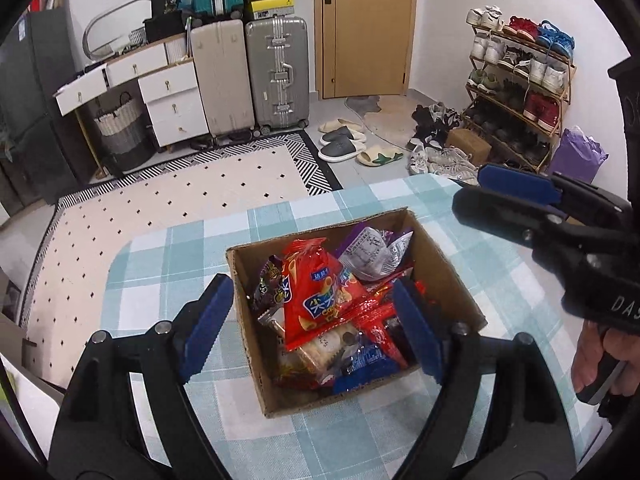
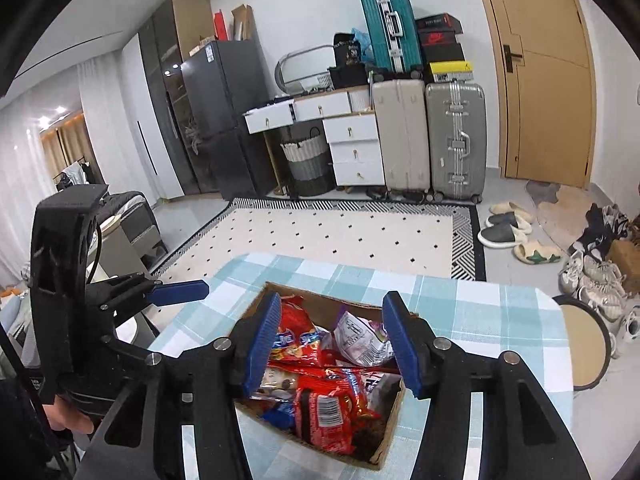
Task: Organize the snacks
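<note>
Near the worktop's far edge, a cardboard box (image 1: pixel 448 276) filled with snack packets (image 1: pixel 316 296) is seen; above it both the left gripper (image 1: pixel 312 320) and right gripper (image 2: pixel 332 344) are held with fingers spread wide, nothing gripped

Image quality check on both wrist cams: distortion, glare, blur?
Left wrist: strong fisheye bending, black vignette corners, cardboard box sharp, no blur. Right wrist: same bending, ceiling-light glare on the dark fridge, bright spots far left, snacks crisp.

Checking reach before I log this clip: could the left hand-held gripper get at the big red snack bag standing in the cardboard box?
Probably yes. The left hand-held gripper hangs open above the cardboard box, whose top is open, and the red snack bag stands uppermost with nothing covering it.
</note>
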The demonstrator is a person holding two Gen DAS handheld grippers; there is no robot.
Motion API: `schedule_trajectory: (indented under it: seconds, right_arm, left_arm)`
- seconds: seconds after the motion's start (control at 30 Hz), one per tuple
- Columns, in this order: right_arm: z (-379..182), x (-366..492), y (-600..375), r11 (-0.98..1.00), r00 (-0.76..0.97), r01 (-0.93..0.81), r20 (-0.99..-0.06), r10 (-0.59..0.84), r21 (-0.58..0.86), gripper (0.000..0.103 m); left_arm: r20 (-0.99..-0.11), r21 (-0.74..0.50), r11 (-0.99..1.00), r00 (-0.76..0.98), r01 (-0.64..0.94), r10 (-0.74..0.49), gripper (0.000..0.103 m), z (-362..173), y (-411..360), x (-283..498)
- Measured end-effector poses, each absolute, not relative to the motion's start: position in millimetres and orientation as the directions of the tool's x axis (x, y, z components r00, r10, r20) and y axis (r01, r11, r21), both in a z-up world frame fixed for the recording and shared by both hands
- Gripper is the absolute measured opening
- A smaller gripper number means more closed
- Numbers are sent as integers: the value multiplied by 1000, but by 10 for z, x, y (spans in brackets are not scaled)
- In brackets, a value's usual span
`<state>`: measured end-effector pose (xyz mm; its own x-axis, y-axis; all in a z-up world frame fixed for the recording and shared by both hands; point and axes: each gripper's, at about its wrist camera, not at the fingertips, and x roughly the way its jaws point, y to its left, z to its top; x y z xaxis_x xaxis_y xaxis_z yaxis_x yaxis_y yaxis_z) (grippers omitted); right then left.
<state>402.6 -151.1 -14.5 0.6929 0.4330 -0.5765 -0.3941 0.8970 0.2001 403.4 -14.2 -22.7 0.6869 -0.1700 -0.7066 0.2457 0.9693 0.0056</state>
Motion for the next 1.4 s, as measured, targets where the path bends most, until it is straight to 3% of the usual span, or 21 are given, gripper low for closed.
schedule_trajectory:
  seconds: [0.13, 0.53, 0.67, 0.73, 0.83, 1.07, 1.4]
  right_arm:
    - [52, 3809, -1508, 897, 714, -404, -551, 432, 180, 55]
    - [593, 3054, -1568, 896, 781, -421, -446, 437, 142, 72]
    - [722, 2768, -1601, 893, 794, -424, -413, 447, 150, 83]
    - [766, 2623, -1637, 893, 802, -422, -395, 448, 155, 89]
    - [800, 2422, -1672, 892, 810, -419, -373, 452, 171, 90]
    - [683, 1947, -1791, 876, 816, -442, -318, 483, 193, 101]
    - [119, 1690, -2028, 869, 811, -443, -315, 493, 221, 101]
  left_arm:
    - [-674, 27, 965, 718, 262, -176, 80, -55, -161, 3761]
    - [-581, 80, 974, 804, 214, -128, 85, 390, -138, 2952]
    - [-538, 85, 983, 838, 163, -93, 102, 558, -74, 2656]
    - [-496, 85, 985, 863, 153, -92, 102, 612, -20, 2450]
    - [-449, 83, 989, 890, 122, -72, 102, 658, 68, 2164]
    - [-403, 94, 990, 913, 104, -58, 102, 667, 169, 1689]
    - [-352, 118, 991, 936, 63, -17, 102, 459, 298, 1342]
